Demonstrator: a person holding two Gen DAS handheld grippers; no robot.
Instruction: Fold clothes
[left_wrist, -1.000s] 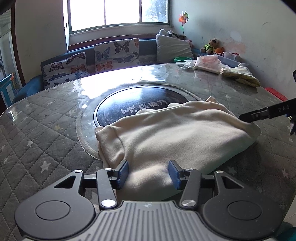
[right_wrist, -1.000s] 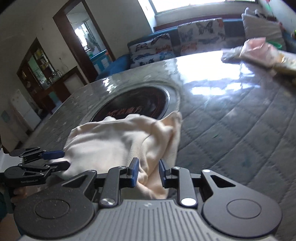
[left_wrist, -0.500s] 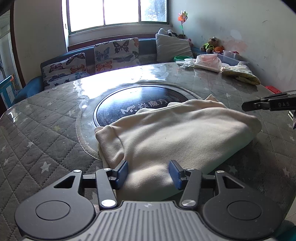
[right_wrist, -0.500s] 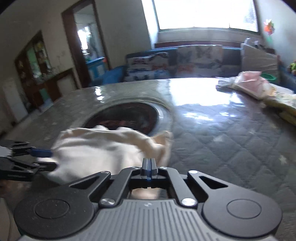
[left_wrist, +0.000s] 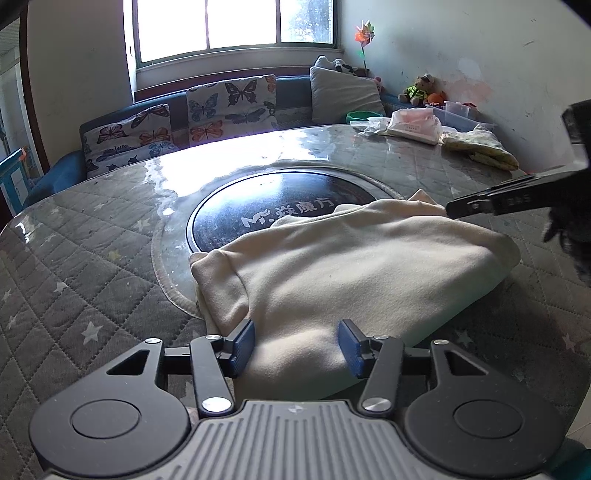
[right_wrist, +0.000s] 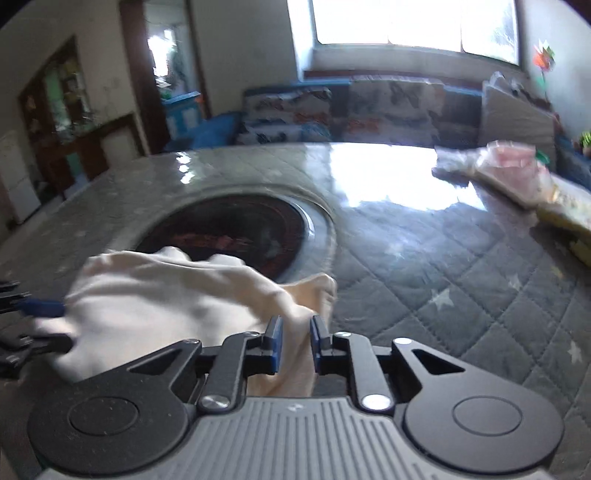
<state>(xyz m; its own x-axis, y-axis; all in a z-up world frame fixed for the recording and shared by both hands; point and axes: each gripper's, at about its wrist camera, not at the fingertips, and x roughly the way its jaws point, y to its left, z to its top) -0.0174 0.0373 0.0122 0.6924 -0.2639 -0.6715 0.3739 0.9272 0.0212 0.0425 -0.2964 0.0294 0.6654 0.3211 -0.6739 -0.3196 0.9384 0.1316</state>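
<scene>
A folded cream garment lies on the quilted round table, partly over its dark centre disc. My left gripper is open, its blue pads at either side of the garment's near edge. In the right wrist view the garment fills the lower left. My right gripper has its jaws narrowly apart with a fold of the cream cloth between them, at the garment's right end. The right gripper also shows in the left wrist view, above the garment's far right corner.
A pink and white packet and a yellow-green folded cloth lie at the table's far right edge. A sofa with butterfly cushions stands behind the table under the window. A doorway is at the left.
My right gripper was shut half a second ago and away from the cloth; its jaws now stand slightly apart around a fold at the garment's right end. The left gripper has stayed put.
</scene>
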